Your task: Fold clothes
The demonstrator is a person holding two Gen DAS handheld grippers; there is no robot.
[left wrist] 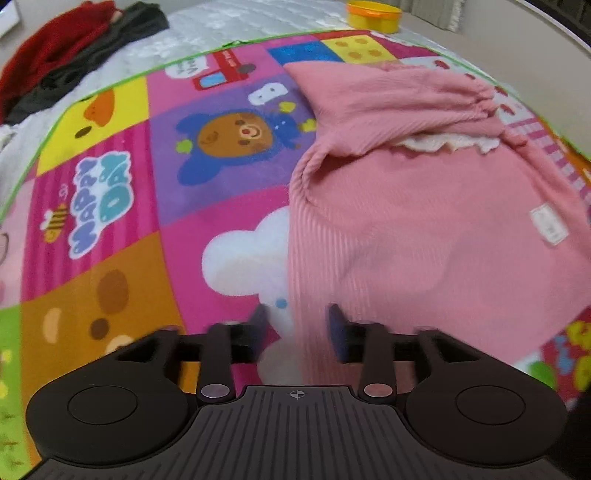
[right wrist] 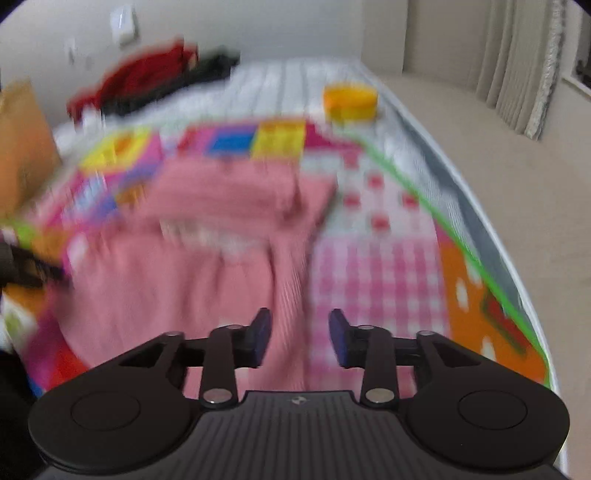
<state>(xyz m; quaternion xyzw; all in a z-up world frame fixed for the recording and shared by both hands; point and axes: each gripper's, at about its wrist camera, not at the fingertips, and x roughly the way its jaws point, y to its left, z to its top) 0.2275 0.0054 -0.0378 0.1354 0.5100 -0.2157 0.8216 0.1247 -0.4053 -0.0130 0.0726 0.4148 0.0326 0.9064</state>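
Garment: pink ribbed top (left wrist: pixel 424 229), lying on colourful play mat (left wrist: pixel 122 206) spread over a mattress; right half of the left wrist view, left of centre in the right wrist view (right wrist: pixel 192 258).
Fold state: one sleeve already laid across the far part of the body; white lace trim (left wrist: pixel 439 144) showing beneath it; near body panel flat, small wrinkles at the left shoulder.
Left gripper (left wrist: pixel 297 328): jaws partly open, nothing between the pads; positioned above the near left edge of the top, not gripping it.
Right gripper (right wrist: pixel 299 336): jaws partly open, empty; above the right edge of the top, where pink cloth meets the checked patch of the mat. View heavily blurred; contact with cloth not determinable.
Step in hand (judged): setting up matched pinches on the near hem corners for the next fold.
Method: lower both pairs of pads squarely over the edge; take all the fabric layers, not the mat underneath; close fully before lifting.
Carry: keep both corners level and taut; bring near edge toward far edge; lay down flat.
Risk: mat pile caught with the cloth; folded sleeve dragged out of place.
Surroundings: red and dark clothes (left wrist: pixel 70 55) far left; yellow tub (left wrist: pixel 373 14) far right; well apart from the work.
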